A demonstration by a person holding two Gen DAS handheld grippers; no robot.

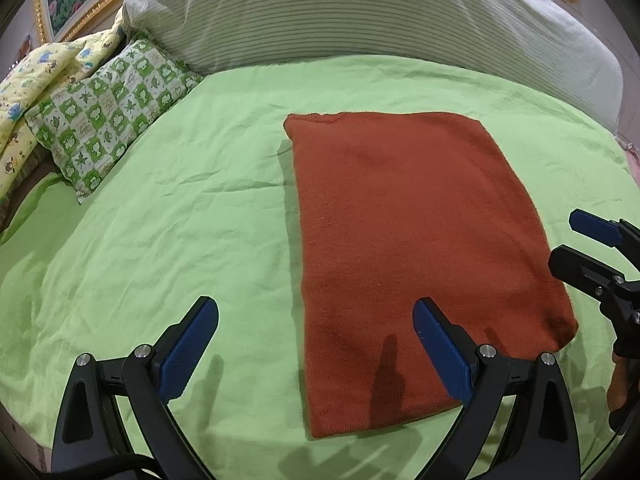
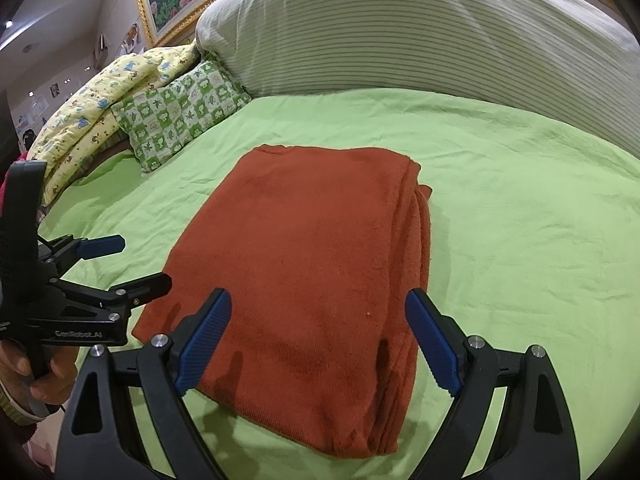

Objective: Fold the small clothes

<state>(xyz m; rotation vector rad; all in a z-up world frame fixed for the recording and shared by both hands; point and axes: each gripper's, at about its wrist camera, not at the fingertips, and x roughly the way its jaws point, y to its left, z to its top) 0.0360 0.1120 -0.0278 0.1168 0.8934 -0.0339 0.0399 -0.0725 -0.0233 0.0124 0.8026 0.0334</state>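
1. Rust-red knit garment lies on the green bedsheet, well short of the striped bolster at the head of the bed and apart from the checked pillow at the far left.
2. It is folded into a flat, longish rectangle with stacked layers showing along its right edge, so I judge the side folds done and a lengthwise fold still to come.
3. Its long axis runs from the near edge of the bed toward the bolster; the end with what looks like a neckline faces the bolster, the other end faces the two tools.
4. Left gripper hovers over the near left corner with its jaws wide apart and nothing between them.
5. Right gripper hangs above the near end, jaws likewise spread and empty.
6. Both sit at the near end probably so each can pinch a corner and carry that end forward together, keeping the fold square.
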